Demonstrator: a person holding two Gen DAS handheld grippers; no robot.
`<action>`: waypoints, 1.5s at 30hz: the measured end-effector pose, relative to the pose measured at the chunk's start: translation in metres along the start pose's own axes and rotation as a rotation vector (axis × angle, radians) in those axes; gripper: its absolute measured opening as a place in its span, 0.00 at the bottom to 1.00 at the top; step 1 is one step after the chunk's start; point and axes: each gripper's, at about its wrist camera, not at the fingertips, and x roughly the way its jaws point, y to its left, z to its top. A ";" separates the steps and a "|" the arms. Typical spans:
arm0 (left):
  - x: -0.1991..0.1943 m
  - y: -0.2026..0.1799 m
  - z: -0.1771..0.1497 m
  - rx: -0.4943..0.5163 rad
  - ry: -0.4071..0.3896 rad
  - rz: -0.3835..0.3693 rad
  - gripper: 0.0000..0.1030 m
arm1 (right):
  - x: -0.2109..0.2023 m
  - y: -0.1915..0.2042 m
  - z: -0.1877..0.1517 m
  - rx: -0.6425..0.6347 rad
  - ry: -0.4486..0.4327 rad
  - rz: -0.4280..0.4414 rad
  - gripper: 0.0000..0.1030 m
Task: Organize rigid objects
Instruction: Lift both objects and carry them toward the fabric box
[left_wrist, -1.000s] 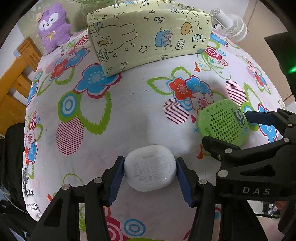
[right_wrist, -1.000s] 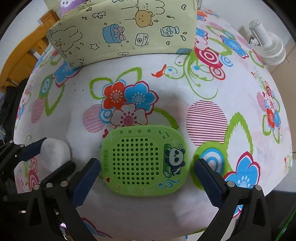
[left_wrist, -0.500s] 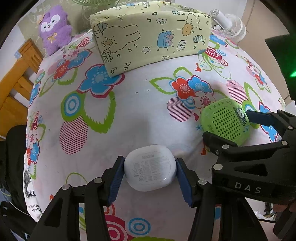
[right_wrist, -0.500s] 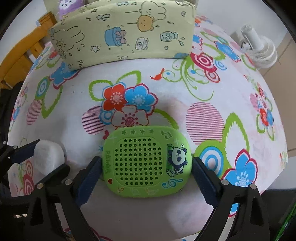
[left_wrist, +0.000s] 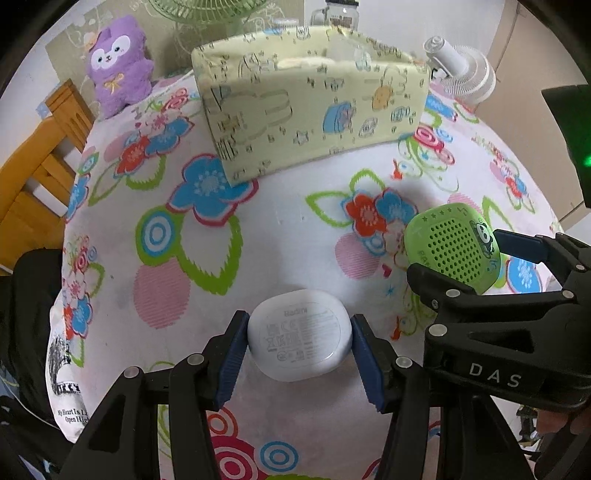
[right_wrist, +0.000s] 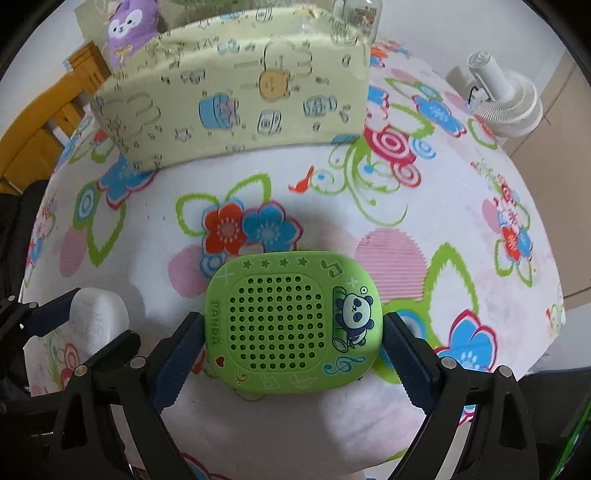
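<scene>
I note a table under a flowered tablecloth (left_wrist: 295, 236), taken here as the reference surface. Toward its far side stands a pale green fabric storage box (left_wrist: 314, 110) printed with cartoon animals; its top is open, though I cannot make out the contents through the blur. Behind the box, at the cloth's far left corner, sits a purple plush toy (left_wrist: 118, 66), and off the far right edge a white desk fan (left_wrist: 465, 77). On the near part of the cloth, in front of the box, my right gripper (right_wrist: 293, 332) has both blue pads pressed against the short sides of a green panda speaker (right_wrist: 291, 325), grille facing up; it appears raised off the cloth, judging by the shadow beneath, but I hold that loosely. To the speaker's left, my left gripper (left_wrist: 299, 350) is closed at a moderate width on a white earbud case (left_wrist: 299, 343), pads touching both flanks, printed underside facing the camera. The two held items stand near one another without touching.
</scene>
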 end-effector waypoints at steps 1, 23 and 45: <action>-0.004 0.001 0.003 -0.005 -0.008 0.001 0.55 | -0.003 0.000 0.002 0.001 -0.006 0.000 0.92; -0.072 0.014 0.050 -0.075 -0.139 -0.003 0.55 | -0.078 -0.001 0.058 -0.013 -0.160 -0.012 0.92; -0.104 0.005 0.088 -0.137 -0.209 0.045 0.55 | -0.113 -0.019 0.104 -0.054 -0.212 0.053 0.92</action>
